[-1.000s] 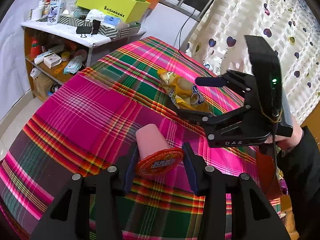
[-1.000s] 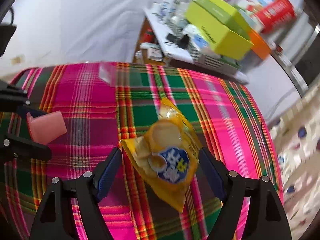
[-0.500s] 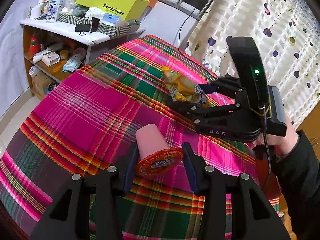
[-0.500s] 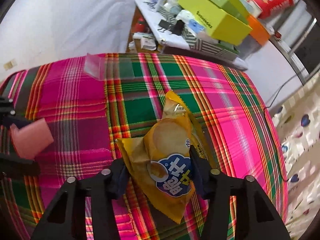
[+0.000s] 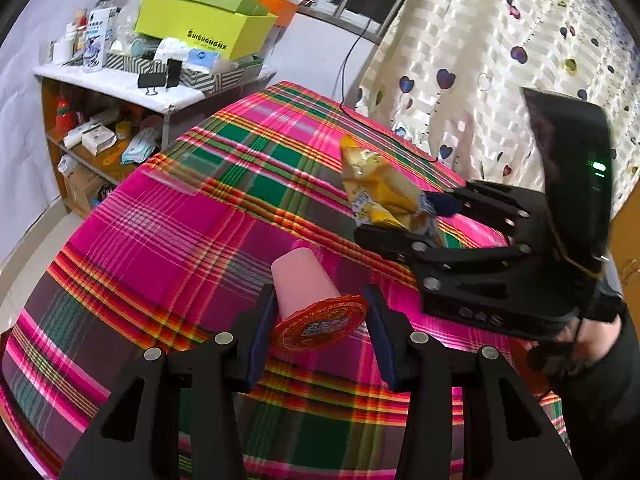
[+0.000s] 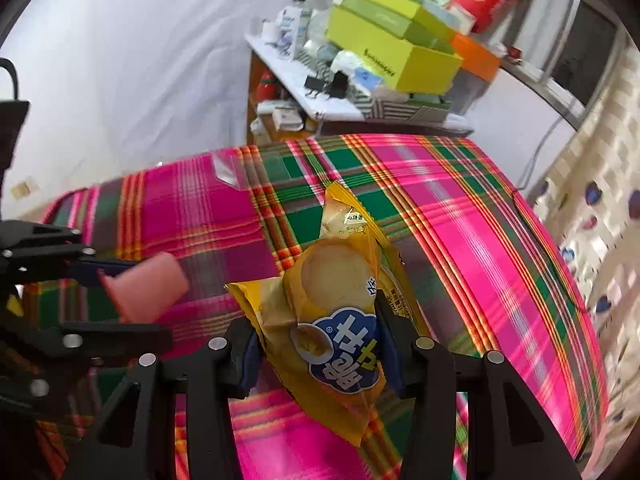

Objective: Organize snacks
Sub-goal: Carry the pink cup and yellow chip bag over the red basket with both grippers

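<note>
Home rm: plaid-covered table (image 5: 168, 240), heart curtain (image 5: 480, 60), cluttered shelf (image 5: 120, 84) w/ boxes (image 6: 392, 56).

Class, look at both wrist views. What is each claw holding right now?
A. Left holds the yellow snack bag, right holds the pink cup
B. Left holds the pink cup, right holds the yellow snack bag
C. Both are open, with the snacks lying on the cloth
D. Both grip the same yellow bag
B: the left claw is closed on the pink cup, and the right claw pinches the yellow snack bag above the plaid cloth.
</note>
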### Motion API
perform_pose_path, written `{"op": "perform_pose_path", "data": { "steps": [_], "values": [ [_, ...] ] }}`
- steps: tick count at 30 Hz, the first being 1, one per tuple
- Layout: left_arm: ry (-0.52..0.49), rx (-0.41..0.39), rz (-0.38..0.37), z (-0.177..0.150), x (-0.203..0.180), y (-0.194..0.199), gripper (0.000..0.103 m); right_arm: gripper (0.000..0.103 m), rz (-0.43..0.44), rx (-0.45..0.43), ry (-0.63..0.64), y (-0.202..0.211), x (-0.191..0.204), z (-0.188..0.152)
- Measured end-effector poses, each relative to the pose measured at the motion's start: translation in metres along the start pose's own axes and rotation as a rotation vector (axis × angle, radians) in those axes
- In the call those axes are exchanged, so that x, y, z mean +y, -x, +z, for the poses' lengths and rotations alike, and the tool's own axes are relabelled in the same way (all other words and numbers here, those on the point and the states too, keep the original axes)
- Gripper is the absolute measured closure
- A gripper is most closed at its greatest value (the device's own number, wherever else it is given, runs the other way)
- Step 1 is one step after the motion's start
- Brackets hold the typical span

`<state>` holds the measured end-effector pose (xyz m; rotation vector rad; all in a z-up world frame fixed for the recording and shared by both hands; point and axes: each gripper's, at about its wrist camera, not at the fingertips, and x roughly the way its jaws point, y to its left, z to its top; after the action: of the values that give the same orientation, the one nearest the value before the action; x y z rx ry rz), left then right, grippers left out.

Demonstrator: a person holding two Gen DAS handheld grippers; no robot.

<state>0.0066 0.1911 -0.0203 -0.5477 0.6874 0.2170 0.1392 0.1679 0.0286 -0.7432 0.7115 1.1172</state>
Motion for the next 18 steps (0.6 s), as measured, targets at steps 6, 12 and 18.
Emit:
{"op": "perform_pose_path", "data": {
  "steps": [6,12,18],
  "values": [
    [-0.041,-0.013,-0.009,0.0,-0.022,0.008,0.058,0.056,-0.022,-0.049,-0.094,0.045,0.004,-0.019],
    [-0.094,-0.021,-0.034,-0.004,-0.051,0.018,0.058,0.056,-0.06,-0.089,-0.168,0.086,0.007,-0.042],
    [-0.15,-0.029,-0.066,-0.007,-0.082,0.025,0.058,0.056,-0.102,-0.132,-0.236,0.126,0.0,-0.069]
  ]
}}
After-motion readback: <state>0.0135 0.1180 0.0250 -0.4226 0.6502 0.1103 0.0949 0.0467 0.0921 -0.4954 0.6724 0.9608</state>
